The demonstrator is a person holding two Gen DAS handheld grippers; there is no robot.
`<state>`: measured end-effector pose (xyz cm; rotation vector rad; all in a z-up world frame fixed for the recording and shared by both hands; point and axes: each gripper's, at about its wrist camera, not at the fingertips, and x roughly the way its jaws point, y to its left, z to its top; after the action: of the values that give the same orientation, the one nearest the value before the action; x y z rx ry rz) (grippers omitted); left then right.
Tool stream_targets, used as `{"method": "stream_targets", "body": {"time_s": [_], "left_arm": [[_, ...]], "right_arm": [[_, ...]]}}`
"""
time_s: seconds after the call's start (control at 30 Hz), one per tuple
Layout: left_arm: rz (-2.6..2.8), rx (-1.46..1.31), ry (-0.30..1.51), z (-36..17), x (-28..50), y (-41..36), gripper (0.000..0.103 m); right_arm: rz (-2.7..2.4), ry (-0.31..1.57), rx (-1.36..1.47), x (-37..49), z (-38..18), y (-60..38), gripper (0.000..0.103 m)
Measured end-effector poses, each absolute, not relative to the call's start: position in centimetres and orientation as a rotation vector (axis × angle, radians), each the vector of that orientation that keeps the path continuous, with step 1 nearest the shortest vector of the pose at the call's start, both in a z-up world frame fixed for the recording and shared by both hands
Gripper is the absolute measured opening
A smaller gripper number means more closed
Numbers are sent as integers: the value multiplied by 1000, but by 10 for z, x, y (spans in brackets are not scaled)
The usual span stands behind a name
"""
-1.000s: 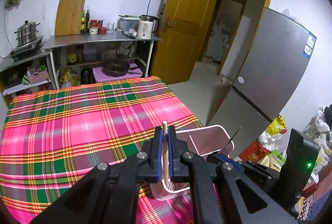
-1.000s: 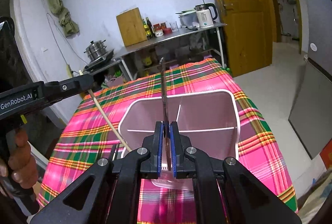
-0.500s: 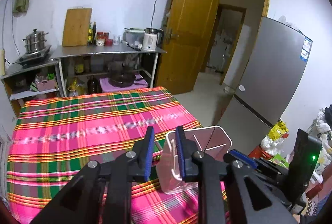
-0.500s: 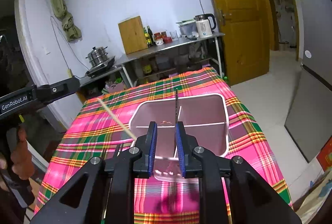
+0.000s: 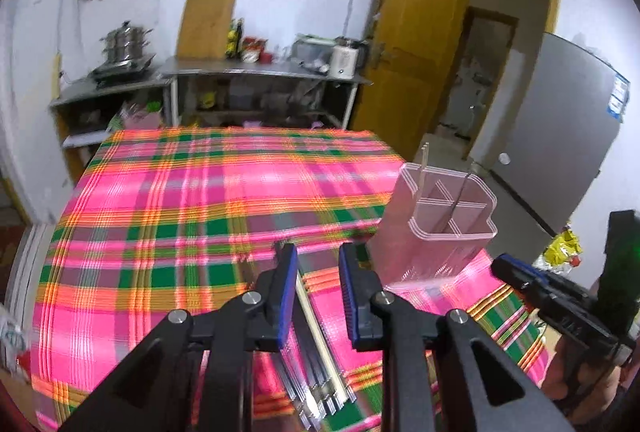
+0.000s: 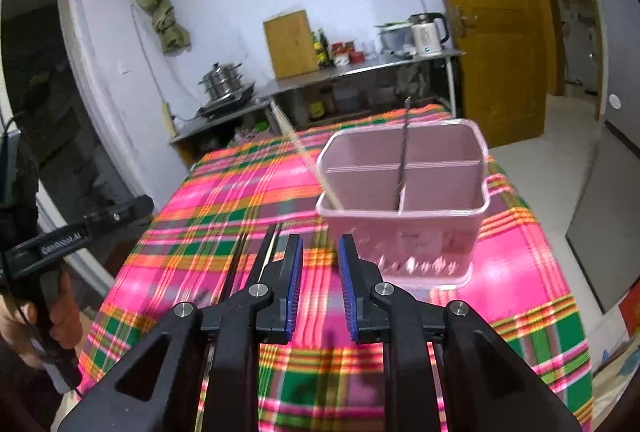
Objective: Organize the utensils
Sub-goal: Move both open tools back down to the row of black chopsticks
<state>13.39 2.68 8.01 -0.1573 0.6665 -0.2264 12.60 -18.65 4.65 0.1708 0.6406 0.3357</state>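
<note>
Partway: pink caddy holds one wooden chopstick and one metal utensil.
Left tongs and right tongs gape, empty; chopstick pile on desk remains.

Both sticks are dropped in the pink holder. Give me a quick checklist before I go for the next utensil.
1. Left hand-held gripper empty: ok, jaws apart, nothing pressed between the pads.
2. Right hand-held gripper empty: ok, jaws apart over the tablecloth.
3. Wooden chopstick inside the holder: ok, leaning in the near left compartment.
4. Metal chopstick inside the holder: ok, standing against the centre divider.
5. Holder upright on the table: ok.
6. More utensils within reach: ok, a bundle of chopsticks lies under the left hand-held gripper; the count cannot be told through the blur.
</note>
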Motion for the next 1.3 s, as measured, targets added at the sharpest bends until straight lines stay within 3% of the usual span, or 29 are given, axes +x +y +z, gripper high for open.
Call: {"method": "stream_targets", "body": {"time_s": [0.33,0.8,1.3], "left_arm": [[-150,-179,795,16,115,47,22],[-118,-186,922,-44,163,45,22],[-91,-172,916,-58,179,44,25]], "right_arm": [[375,717,133,116,22,-167,19],[419,835,73,130,-16,-135,19],[440,892,57,154,-37,-113,19]]}}
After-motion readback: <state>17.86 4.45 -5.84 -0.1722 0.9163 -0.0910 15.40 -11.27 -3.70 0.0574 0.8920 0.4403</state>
